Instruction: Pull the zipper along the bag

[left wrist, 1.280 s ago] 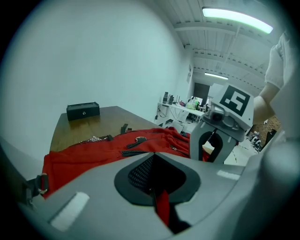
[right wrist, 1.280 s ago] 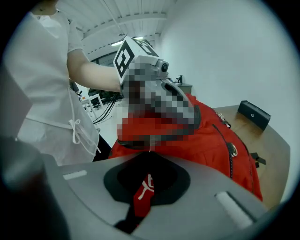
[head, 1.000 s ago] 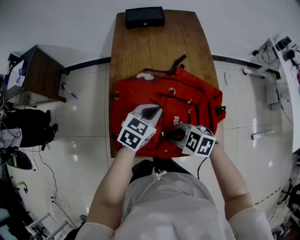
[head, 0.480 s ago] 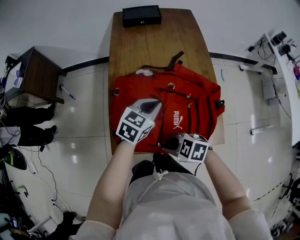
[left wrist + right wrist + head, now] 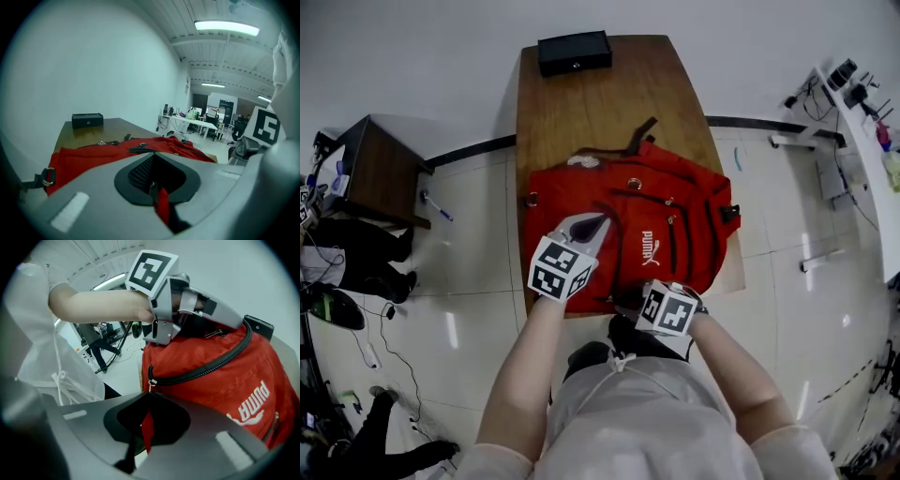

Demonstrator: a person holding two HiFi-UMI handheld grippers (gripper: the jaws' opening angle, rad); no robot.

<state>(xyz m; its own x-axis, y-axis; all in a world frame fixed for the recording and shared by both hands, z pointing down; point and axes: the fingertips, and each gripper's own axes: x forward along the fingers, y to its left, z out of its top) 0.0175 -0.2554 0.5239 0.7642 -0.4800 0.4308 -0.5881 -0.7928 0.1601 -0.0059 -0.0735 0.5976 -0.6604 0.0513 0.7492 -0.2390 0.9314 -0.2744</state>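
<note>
A red backpack lies flat on the wooden table. My left gripper rests on the bag's left half, shut on a red strip of the bag. My right gripper is at the bag's near edge, close to the person's body. It is shut on the red zipper pull, which hangs from the metal slider. The black zipper curves away from the slider, up over the bag's side. The white logo faces up.
A black box sits at the table's far end. A dark side table stands on the floor to the left. Black straps trail from the bag's top. Cables lie on the floor at the left.
My right gripper has moved left and toward the person along the bag's near edge, keeping hold of the zipper pull. The left gripper has stayed on the bag.
</note>
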